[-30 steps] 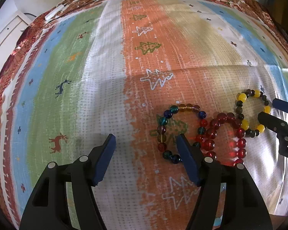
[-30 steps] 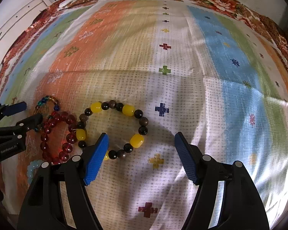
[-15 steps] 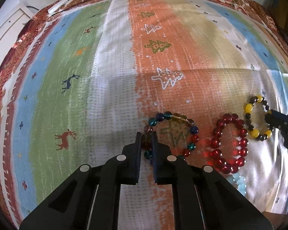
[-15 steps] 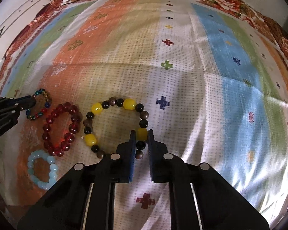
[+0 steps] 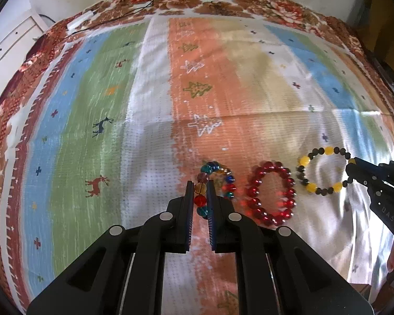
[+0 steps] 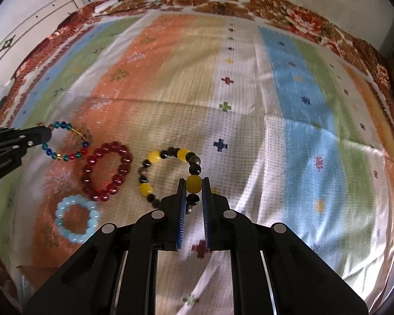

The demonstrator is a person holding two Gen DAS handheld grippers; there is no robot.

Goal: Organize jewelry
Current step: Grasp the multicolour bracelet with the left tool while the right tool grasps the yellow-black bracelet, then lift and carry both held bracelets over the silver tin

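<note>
The left gripper [image 5: 199,191] is pinched on the multicolored bracelet [image 5: 218,181]; the right gripper [image 6: 193,186] is clamped on the yellow-and-black bracelet [image 6: 170,173]. Between them the red bracelet [image 6: 107,170] is seen. The pale blue bracelet [image 6: 76,219] is shown only by the right wrist view. Broad striped cloth [image 6: 289,120] is left open beyond.

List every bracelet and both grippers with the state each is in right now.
left gripper: shut on the multicolor bracelet.
right gripper: shut on the yellow-and-black bracelet.
multicolor bracelet: gripped on its left side.
yellow-and-black bracelet: gripped on its right side.
red bracelet: lying free on the cloth.
light blue bracelet: lying free, untouched.
</note>
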